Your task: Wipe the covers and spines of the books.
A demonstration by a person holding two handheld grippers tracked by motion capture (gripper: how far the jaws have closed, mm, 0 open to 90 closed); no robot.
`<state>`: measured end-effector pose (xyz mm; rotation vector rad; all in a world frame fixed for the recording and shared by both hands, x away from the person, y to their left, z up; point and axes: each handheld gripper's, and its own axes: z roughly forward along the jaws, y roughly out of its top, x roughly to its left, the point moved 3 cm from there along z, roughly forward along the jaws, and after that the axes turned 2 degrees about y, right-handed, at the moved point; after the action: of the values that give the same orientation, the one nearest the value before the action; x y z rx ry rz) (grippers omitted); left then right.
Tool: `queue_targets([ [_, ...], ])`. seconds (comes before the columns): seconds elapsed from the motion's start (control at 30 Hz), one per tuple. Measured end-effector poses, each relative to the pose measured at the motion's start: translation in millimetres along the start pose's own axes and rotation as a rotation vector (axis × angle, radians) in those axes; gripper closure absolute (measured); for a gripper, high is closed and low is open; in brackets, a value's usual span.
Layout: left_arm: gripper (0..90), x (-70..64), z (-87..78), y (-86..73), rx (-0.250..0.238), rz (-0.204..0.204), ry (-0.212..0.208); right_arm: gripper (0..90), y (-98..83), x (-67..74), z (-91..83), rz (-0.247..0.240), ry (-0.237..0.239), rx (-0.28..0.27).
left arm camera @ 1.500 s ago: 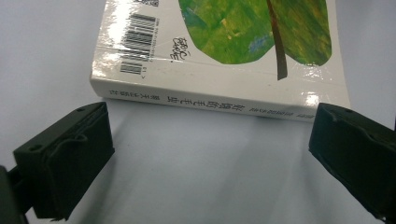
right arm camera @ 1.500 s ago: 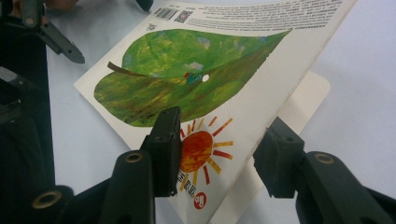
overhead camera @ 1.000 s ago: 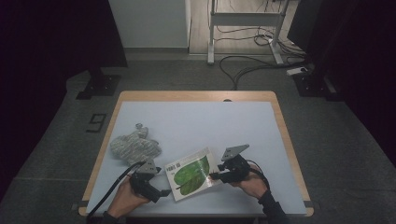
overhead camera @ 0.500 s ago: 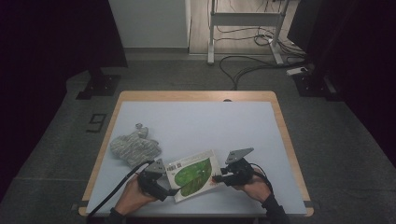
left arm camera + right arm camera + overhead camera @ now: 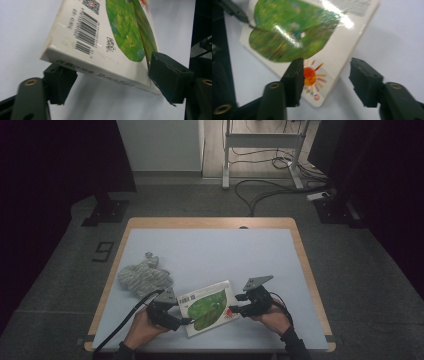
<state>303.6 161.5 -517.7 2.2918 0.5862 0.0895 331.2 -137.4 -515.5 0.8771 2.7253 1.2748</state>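
Glossy, stiff white board book with a green leaf cover (image 5: 209,307): light, slippery. Left gripper (image 5: 110,80) jaws, just closing, straddle its spine corner unclamped; right gripper (image 5: 324,75), beside its opposite corner, has just been opening, its jaws apart.

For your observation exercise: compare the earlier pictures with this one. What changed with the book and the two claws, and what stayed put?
The right claw has just been opening and has let go of the book; its jaws stand apart at the book's corner. The left claw has just been closing, with the book's spine edge between its jaws. The book has tilted slightly. The cloth and the table stayed as they were.
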Motion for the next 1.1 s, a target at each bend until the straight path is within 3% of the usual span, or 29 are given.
queue_targets([
  [0.2,31.4,2.1,-3.1,3.7,-0.018,-0.019,-0.008,33.5,8.9,-7.4,9.7,0.058,-0.004,-0.006],
  [0.4,41.6,6.1,-8.1,10.7,-0.047,-0.045,-0.024,40.9,18.4,-9.4,15.0,0.088,0.033,-0.025],
  [0.83,56.5,17.6,-16.1,30.5,-0.045,-0.067,-0.042,51.5,26.2,-7.3,-1.8,0.074,0.004,-0.090],
  [1.1,63.6,26.5,-23.1,42.1,-0.037,-0.058,-0.018,56.7,31.1,-7.5,-9.4,0.063,-0.011,-0.111],
])
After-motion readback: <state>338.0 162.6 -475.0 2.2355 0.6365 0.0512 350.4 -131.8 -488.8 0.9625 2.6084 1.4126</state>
